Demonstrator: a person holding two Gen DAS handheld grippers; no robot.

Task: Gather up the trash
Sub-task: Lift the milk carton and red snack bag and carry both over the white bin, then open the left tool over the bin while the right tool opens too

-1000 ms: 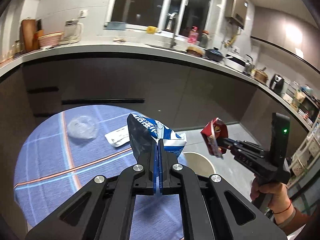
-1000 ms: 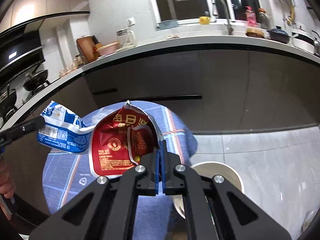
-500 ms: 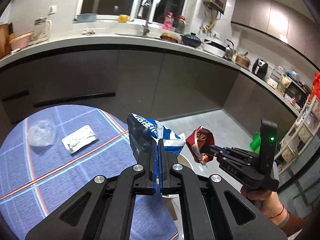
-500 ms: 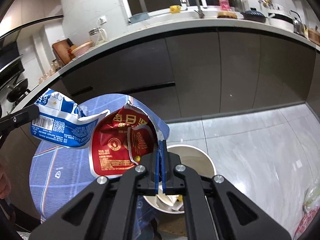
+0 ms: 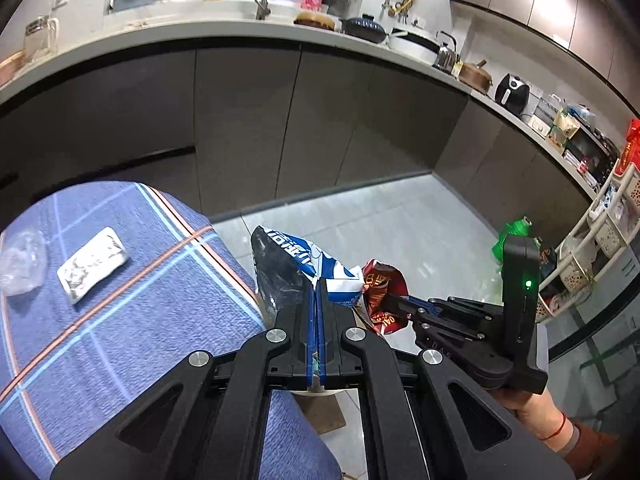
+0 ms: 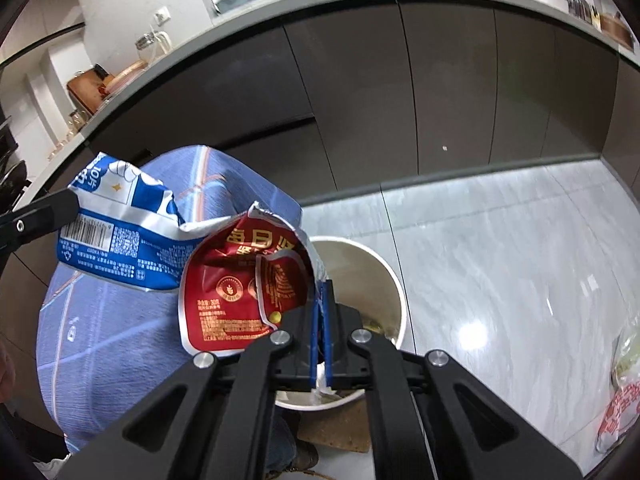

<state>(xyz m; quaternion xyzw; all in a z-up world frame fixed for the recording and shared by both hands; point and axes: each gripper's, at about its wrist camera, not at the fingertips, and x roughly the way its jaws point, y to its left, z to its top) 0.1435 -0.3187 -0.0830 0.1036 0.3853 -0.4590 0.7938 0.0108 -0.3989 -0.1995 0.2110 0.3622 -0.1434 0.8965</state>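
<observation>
Both jaws clamped: left gripper [image 5: 317, 300] pinching blue wrapper [image 5: 288, 268], right gripper [image 6: 322, 312] pinching red wrapper [image 6: 240, 292] above bin [image 6: 394, 280].

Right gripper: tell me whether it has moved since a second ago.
Yes. The right gripper, shut on the red wrapper, has swung off the blue tablecloth and over the white bin.
</observation>
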